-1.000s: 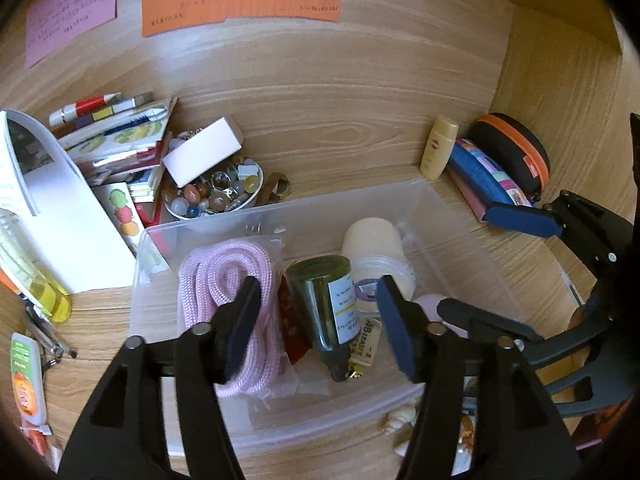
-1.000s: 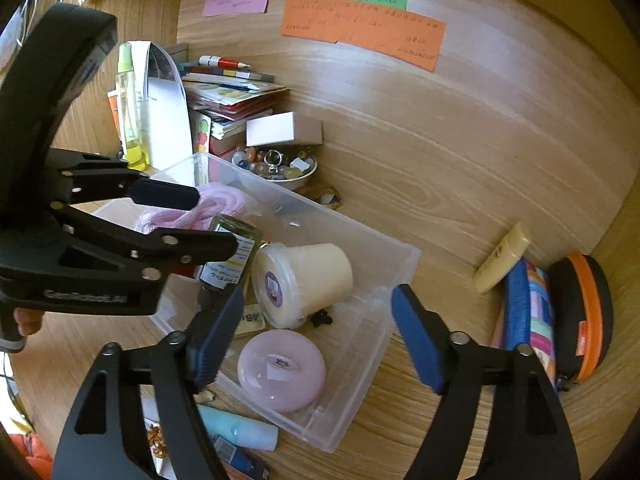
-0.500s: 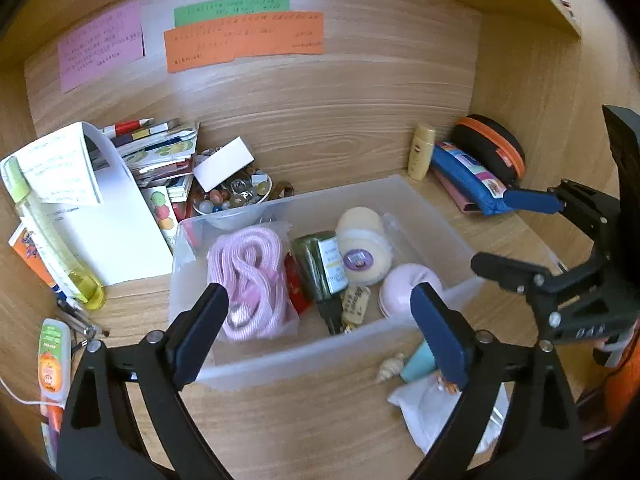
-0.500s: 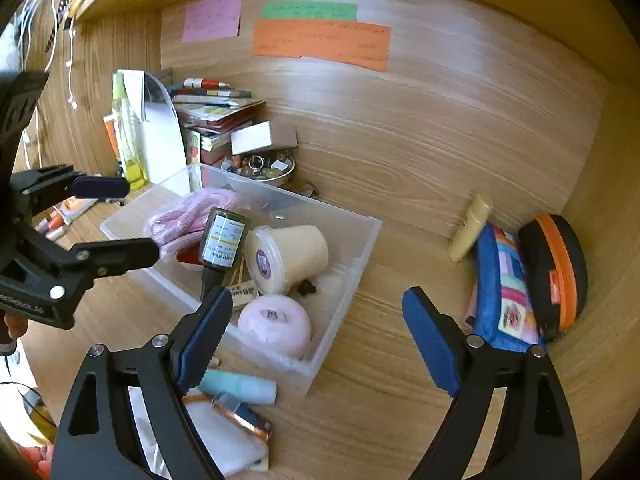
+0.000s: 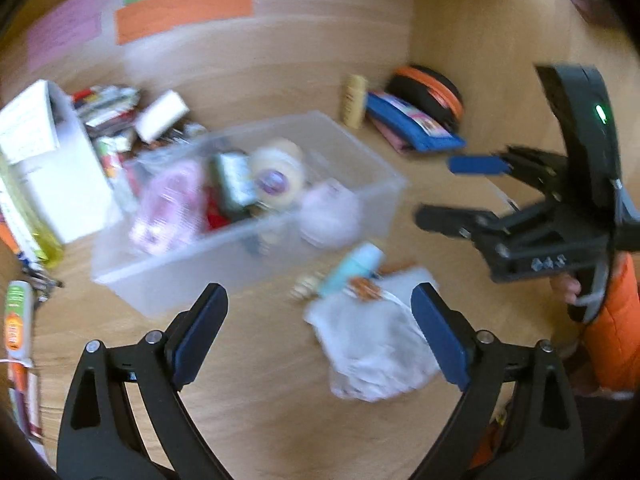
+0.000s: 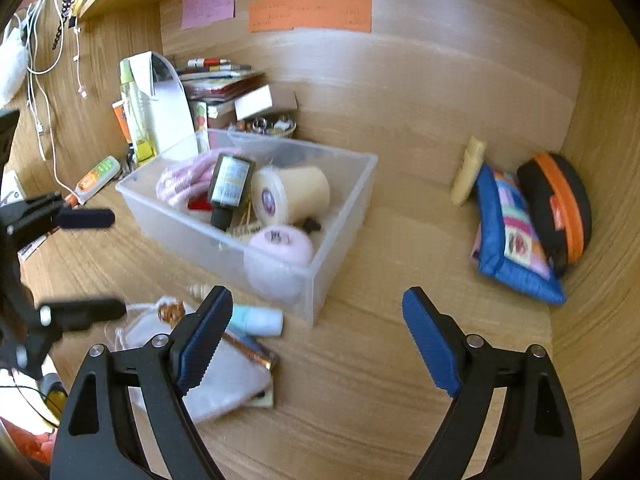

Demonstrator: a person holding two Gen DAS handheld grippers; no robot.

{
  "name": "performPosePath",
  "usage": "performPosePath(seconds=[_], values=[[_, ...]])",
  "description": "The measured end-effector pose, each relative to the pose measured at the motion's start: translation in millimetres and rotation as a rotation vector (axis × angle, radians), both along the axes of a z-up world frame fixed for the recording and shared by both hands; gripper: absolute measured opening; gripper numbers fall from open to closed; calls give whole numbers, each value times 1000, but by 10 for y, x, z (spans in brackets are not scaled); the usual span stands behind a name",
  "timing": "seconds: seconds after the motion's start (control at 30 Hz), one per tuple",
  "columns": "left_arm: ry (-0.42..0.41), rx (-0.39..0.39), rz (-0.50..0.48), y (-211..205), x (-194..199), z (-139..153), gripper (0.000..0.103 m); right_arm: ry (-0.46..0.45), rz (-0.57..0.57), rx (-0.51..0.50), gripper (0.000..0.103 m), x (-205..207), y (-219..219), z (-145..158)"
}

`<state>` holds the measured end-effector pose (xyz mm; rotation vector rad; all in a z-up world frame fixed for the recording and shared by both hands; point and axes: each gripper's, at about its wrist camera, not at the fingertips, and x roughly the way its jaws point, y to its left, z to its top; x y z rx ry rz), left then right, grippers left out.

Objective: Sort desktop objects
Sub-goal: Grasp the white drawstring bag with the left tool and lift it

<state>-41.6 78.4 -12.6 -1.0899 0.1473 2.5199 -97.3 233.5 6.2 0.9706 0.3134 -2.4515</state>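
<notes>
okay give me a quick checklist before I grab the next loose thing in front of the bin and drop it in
1. Left gripper empty, jaws wide after just opening: ok.
2. Right gripper empty, jaws wide after just opening: ok.
3. Loose things in front of the bin in view: teal tube, white pouch: ok.
4. Free room in the bin: bare floor at its far right: ok.
5. Tube clear of the pouch: it seems to lie against the pouch's edge: cannot tell.
6. Left wrist view sharp enough to aim: blurred: not ok.
</notes>
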Motion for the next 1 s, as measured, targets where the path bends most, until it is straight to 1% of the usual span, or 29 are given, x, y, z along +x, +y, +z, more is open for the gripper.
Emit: performPosePath(seconds=[0.1,0.23,0.27,0.33,0.5,0.53,0.57,0.63,0.67,0.77,0.9,1.0], values=[[-61,16,-71,184,36,-163,94,-20,-9,-3,85,14,69,-62],[-115,-4,-96,379,15,-358,94,-48,-23,-18,85,23,171,-113],[-125,-10,-93,409,0,-393,97,-51,-27,-19,85,22,198,-122],[-121,-29,-85,479,-6,-438,100,-59,-32,-24,85,18,233,-137],[-107,-65,-61,557,-69,-502,101,-73,-26,-24,85,25,270,-187],[-116,-58,-57,538,-92,-522,97,-74,-20,-23,85,26,269,-197],[-140,-32,-62,504,-116,-550,90,-76,-17,-24,85,30,267,-202],[-162,-5,-66,415,-118,-561,82,-84,-9,-29,85,35,259,-222],[-164,9,-68,369,-108,-556,80,-91,-2,-35,85,33,258,-230],[-161,20,-55,242,-66,-529,78,-109,13,-43,84,24,242,-259],[-164,41,-39,51,7,-474,77,-148,39,-72,83,5,200,-300],[-152,43,-24,-104,103,-411,77,-159,50,-70,83,18,138,-331]])
